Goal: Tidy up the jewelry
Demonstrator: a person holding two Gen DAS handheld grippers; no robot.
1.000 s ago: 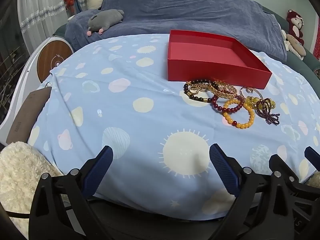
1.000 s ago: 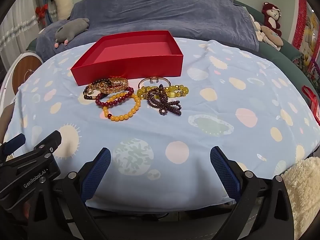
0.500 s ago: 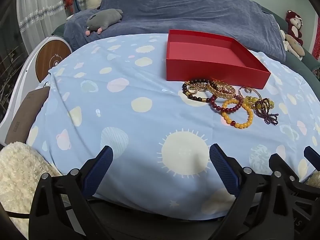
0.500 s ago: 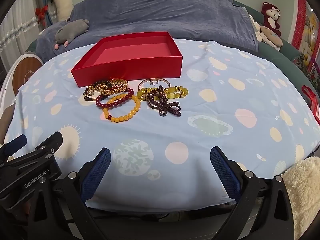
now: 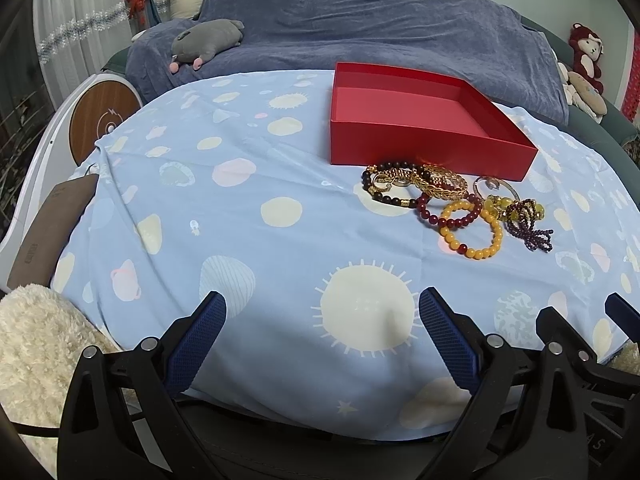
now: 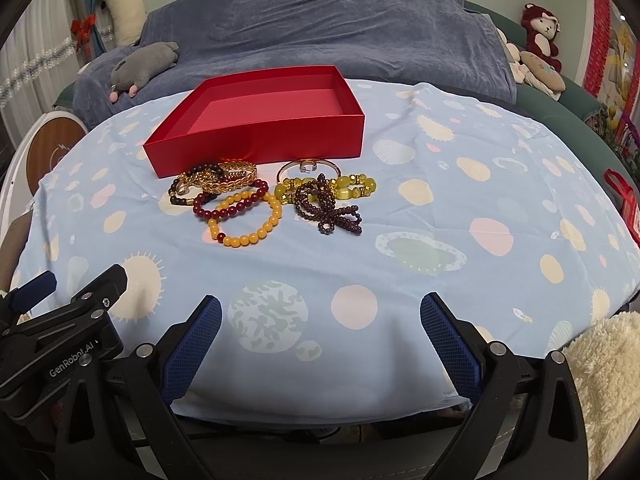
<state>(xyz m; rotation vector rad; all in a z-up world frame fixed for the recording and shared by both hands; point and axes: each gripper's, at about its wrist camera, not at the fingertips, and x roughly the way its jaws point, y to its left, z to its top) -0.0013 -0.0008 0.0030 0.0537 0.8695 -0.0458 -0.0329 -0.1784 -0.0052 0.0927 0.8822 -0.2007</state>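
A round table under a pale blue cloth [image 6: 460,216] printed with suns and planets fills the room's middle, a sofa draped in a dark blue throw [image 6: 340,32] behind it; at the far left a grey plush [image 5: 206,40] lies on the throw; the left gripper [image 5: 322,338] hangs over the near edge of the cloth, jaws wide apart and holding nothing, well short of the jewelry; beyond it a red box [image 5: 420,120] sits open and bare inside; just in front of the box the jewelry lies in a loose cluster on the cloth: a black bead bracelet [image 6: 188,188] tangled with a gold chain [image 6: 230,178], a dark red bracelet [image 6: 228,206] overlapping a yellow bracelet [image 6: 248,230], then a thin bangle [image 6: 308,166] nearest the box wall, a green bead bracelet [image 6: 352,188] and a purple bead string [image 6: 332,212] lying across it; the right gripper [image 6: 320,338] also hovers at the near edge, jaws spread and empty, close beside the left one; a red monkey toy [image 6: 540,28] sits at the sofa's right end, and a cream fleece [image 6: 600,364] shows low on the right
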